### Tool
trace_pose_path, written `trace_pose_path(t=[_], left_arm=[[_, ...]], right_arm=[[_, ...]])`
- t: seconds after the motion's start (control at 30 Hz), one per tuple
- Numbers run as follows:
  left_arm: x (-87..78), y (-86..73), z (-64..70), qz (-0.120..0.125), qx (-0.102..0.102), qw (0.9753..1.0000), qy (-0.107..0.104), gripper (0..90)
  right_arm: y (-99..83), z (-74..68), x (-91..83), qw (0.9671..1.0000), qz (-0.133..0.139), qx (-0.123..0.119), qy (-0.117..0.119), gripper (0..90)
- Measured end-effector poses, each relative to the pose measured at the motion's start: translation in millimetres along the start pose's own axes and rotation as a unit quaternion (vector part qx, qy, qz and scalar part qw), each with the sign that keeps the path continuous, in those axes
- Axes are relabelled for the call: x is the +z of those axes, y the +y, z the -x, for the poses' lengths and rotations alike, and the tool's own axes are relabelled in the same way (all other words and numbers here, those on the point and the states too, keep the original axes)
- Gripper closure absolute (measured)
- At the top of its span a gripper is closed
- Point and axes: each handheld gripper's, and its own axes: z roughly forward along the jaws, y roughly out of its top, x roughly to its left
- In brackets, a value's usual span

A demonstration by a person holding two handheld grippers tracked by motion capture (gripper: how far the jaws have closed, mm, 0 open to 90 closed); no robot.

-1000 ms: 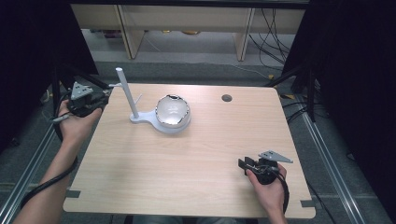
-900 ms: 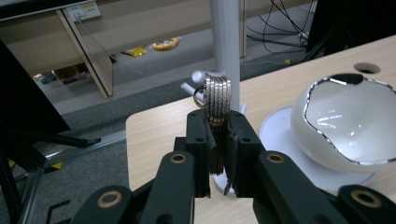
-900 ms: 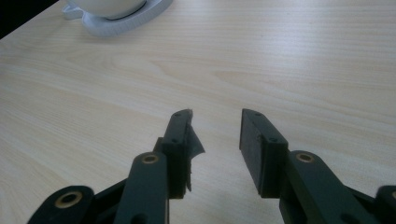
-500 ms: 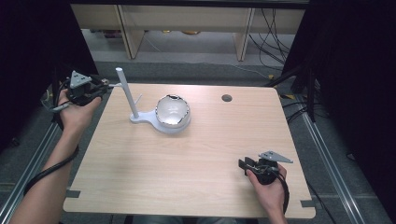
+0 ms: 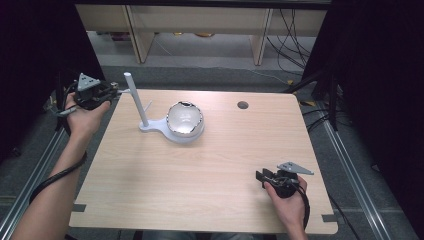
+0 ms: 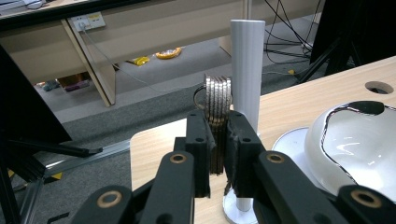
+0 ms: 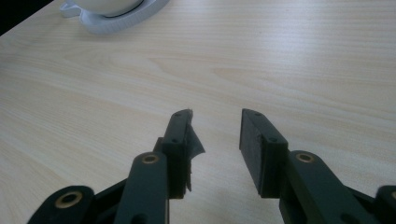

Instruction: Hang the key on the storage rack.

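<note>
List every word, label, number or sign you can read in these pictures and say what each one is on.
None can be read.
The wall socket plate in the left gripper view has marks too small to read.
The yellow wrapper on the floor is too blurred to read.
The white post, the stack of rings in the left claw, the bowl and the table bear no writing.

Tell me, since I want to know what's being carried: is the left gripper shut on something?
Shut. In the left gripper view the left gripper clamps a stack of metal rings edge-on, beside the white post.
</note>
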Motion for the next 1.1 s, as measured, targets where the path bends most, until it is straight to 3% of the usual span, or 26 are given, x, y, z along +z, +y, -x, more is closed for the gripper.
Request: trace_pose_path(t=[1.0, 1.03, 1.1], left_arm=[[1.6, -5.7, -1.1, -0.011, 0.000, 0.9999, -0.003, 80.4], [1.1, -6.0, -1.0, -0.011, 0.001, 0.9999, -0.003, 80.4], [0.9, -6.3, -0.8, -0.011, 0.000, 0.9999, -0.004, 80.4]], right_arm=[[-0.7, -0.7, 1.8, 1.0000, 0.004, 0.002, 0.003, 64.4], [-0.2, 2.7, 2.4, 0.9998, 0.007, -0.017, 0.003, 64.4], [0.0, 2.1, 1.8, 0.9998, 0.003, -0.018, -0.002, 64.4]])
